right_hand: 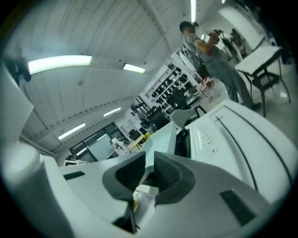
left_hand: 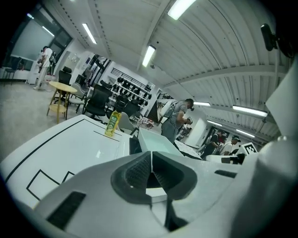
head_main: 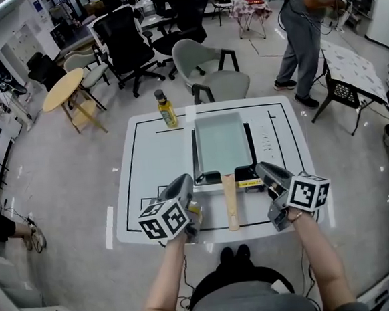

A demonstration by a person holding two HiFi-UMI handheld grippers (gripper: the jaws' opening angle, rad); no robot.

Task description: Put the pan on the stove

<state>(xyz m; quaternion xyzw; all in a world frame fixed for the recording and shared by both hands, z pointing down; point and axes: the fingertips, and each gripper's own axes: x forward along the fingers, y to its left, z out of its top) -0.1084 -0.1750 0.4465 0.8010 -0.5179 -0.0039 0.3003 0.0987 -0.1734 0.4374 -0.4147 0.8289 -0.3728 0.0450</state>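
The pale green rectangular pan rests on the black stove in the middle of the white table. Its wooden handle points toward me. My left gripper hovers left of the handle near the table's front edge, and its pads meet with nothing between them. My right gripper hangs right of the handle. Its jaws stand a narrow slit apart and hold nothing. Both gripper views look along the pan.
A yellow-green bottle stands at the table's far left, also seen in the left gripper view. The stove's control panel lies right of the pan. Chairs and a standing person are beyond the table.
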